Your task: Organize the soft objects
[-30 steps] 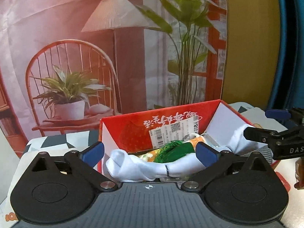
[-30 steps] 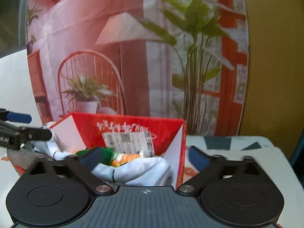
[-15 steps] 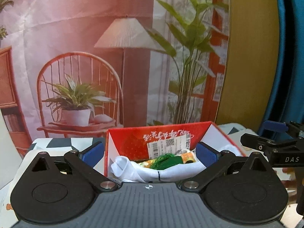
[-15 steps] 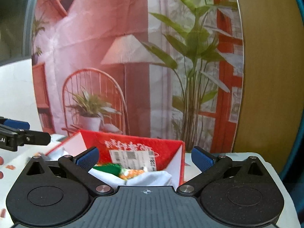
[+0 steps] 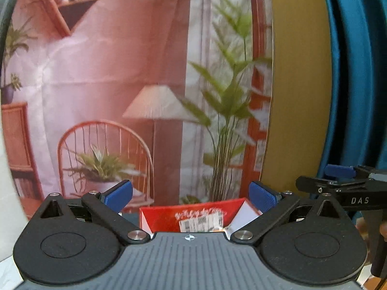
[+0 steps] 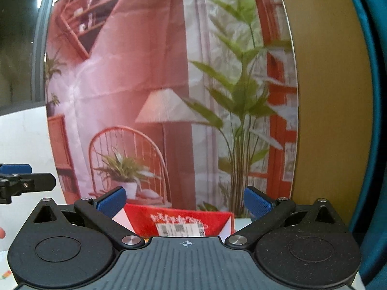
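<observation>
A red cardboard box [image 5: 193, 217] with a barcode label on its back wall shows low in the left wrist view, just past my left gripper [image 5: 191, 195]. That gripper is open with nothing between its blue pads. The same red box [image 6: 179, 220] sits below my right gripper [image 6: 182, 199], which is also open and empty. The box's contents are hidden behind both gripper bodies. The right gripper's fingers [image 5: 338, 183] appear at the right edge of the left wrist view. The left gripper's fingers [image 6: 21, 178] appear at the left edge of the right wrist view.
A printed backdrop [image 5: 145, 96] of a chair, lamp and plants hangs behind the box. A yellow-brown panel [image 5: 297, 96] and a blue curtain [image 5: 350, 84] stand to the right. A white wall [image 6: 21, 140] lies to the left.
Both grippers have risen and drawn back from the box. The white cloth and the green and orange soft things in the box have dropped out of sight behind the gripper bodies.
</observation>
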